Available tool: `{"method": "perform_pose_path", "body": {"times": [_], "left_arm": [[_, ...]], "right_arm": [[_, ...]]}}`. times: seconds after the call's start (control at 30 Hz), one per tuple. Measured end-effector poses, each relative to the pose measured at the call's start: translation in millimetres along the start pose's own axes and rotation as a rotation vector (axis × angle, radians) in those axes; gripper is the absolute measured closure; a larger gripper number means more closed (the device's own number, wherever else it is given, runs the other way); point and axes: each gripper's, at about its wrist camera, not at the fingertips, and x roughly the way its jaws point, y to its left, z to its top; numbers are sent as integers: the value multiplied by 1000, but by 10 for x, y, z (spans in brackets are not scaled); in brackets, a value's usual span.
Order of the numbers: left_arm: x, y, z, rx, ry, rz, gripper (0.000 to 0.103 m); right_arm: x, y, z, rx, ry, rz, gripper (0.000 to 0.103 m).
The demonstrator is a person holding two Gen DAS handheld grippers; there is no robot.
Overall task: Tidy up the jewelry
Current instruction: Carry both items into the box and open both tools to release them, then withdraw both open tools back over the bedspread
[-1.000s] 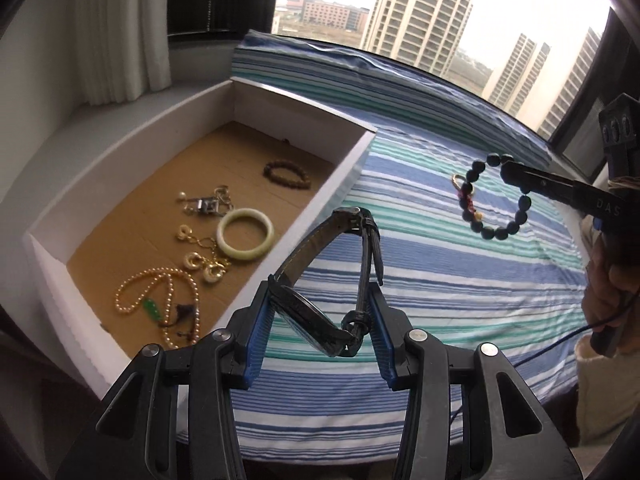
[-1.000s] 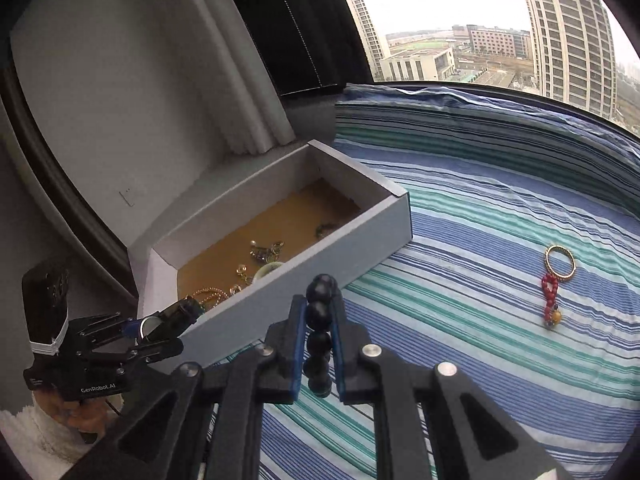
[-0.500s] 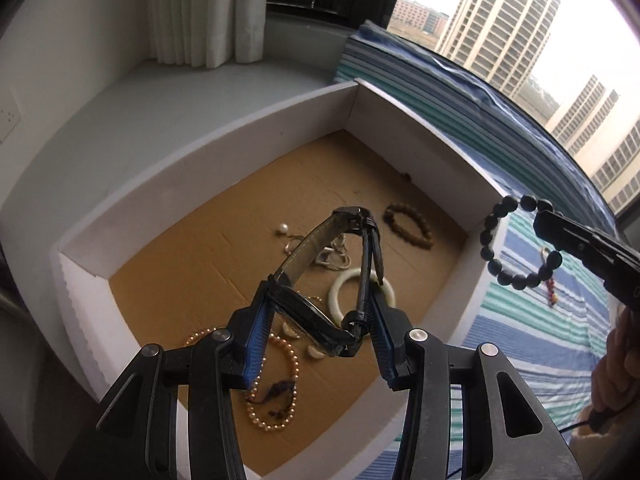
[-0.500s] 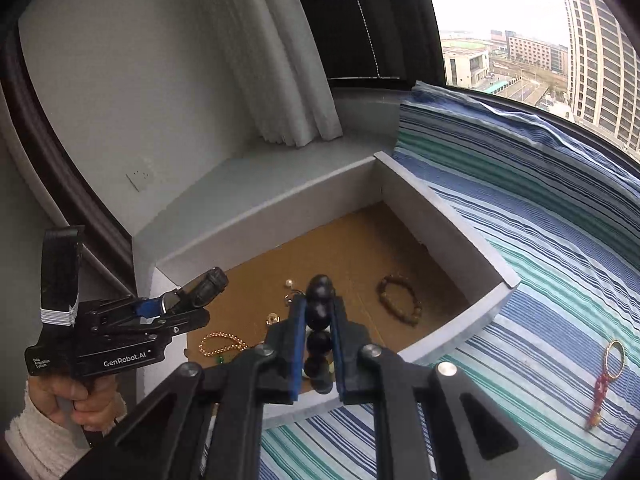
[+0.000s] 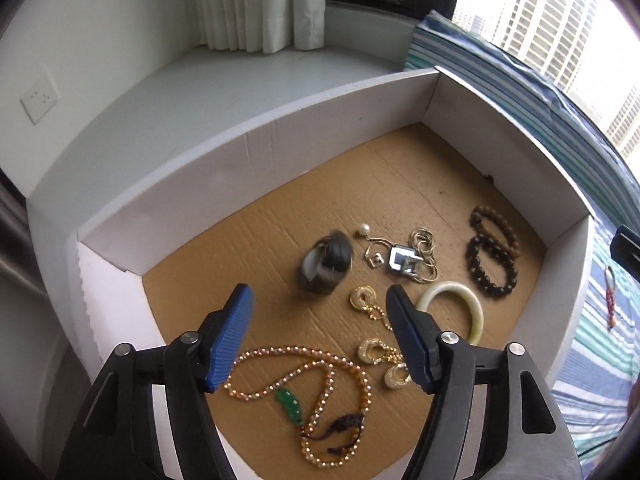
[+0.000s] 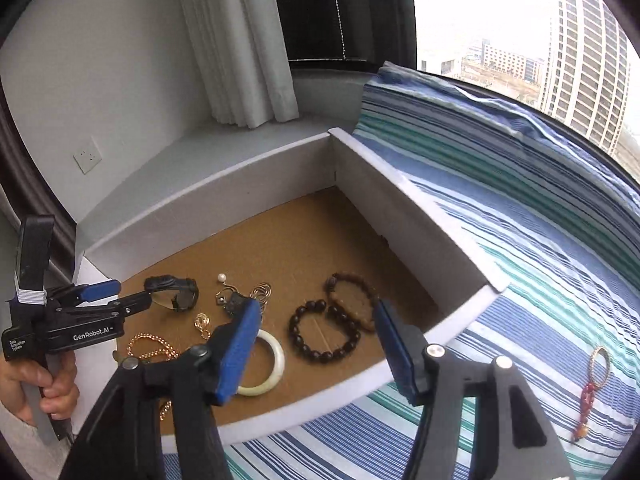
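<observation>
1. While its jaws are opening, the left gripper point(image 5: 318, 334) grips nothing; the watch point(image 5: 326, 266) lies just ahead on the box point(image 5: 256, 152) floor.
2. Opening too, the right gripper point(image 6: 316, 350) is empty, the dark bead bracelet point(image 6: 324, 336) lying below, between its fingers.
3. A red keyring point(image 6: 592, 384) lies right of it on the striped cloth point(image 6: 520, 240).

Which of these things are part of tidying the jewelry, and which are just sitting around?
Part of the job:
- white box
- watch and black bead bracelet, now in the box
- red charm with gold ring, on the striped bedspread outside the box
- left tongs and right tongs, both opening with nothing between them

Just sitting around:
- white curtain
- wall socket
</observation>
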Motion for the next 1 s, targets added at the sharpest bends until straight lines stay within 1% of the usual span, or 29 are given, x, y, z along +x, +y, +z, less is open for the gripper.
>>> {"method": "perform_pose_path", "body": {"times": [0.07, 0.13, 0.23, 0.37, 0.43, 0.53, 0.6, 0.7, 0.77, 0.87, 0.93, 1.0], "left_arm": [[-185, -65, -77, 15, -38, -16, 18], [-397, -161, -186, 34, -86, -32, 12], [-669, -354, -376, 73, -138, -64, 10], [-854, -733, -643, 136, -148, -132, 9], [-928, -948, -801, 176, -148, -157, 9], [-957, -1306, -1051, 254, -127, -189, 9], [-965, -1539, -1230, 300, -103, -216, 9], [-946, -1858, -1490, 351, -53, -288, 9], [-924, -2039, -1644, 382, -21, -316, 9], [-911, -2256, -1853, 419, 8, -329, 7], [-898, -2348, -1965, 432, 36, -338, 5], [-919, -2427, -2071, 462, 52, -339, 5]], "right_arm": [[-198, -42, -107, -1, -28, -20, 41], [-389, -89, -263, 5, -46, -38, 35], [-631, -216, -527, 31, -60, -71, 32], [-963, -445, -1002, 79, -61, -147, 32], [-1111, -579, -1261, 107, -54, -196, 29], [-1314, -805, -1637, 157, -47, -261, 29], [-1460, -938, -1865, 190, -46, -290, 29], [-1704, -1096, -2190, 237, -71, -343, 29], [-1855, -1182, -2401, 263, -85, -385, 29], [-2013, -1307, -2694, 313, -83, -435, 29], [-2082, -1393, -2878, 345, -73, -454, 28], [-2113, -1471, -3025, 378, -64, -466, 28]]}}
